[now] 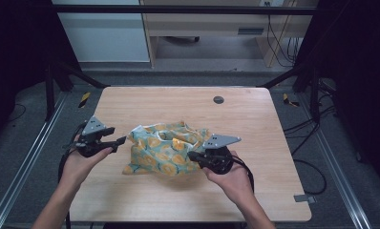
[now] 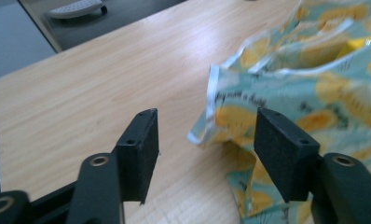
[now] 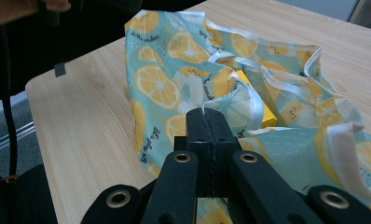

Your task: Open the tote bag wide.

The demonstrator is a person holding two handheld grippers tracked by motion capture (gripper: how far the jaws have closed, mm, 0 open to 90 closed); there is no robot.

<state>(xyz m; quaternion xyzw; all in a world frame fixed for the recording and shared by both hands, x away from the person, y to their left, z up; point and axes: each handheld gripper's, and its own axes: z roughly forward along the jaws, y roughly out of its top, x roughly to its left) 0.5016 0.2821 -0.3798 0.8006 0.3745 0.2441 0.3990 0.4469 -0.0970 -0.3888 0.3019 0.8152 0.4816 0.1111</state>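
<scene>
Cloth (image 1: 164, 150) sits mid-frame — right gripper (image 3: 206, 116) pinches its edge, left gripper (image 2: 207, 135) gapes wide; a tug could slip the thin hold.

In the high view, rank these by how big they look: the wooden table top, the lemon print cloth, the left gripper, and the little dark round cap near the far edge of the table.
1. Table top, by far the largest.
2. Lemon print cloth.
3. Left gripper with its grey plate.
4. Dark round cap, smallest.
</scene>
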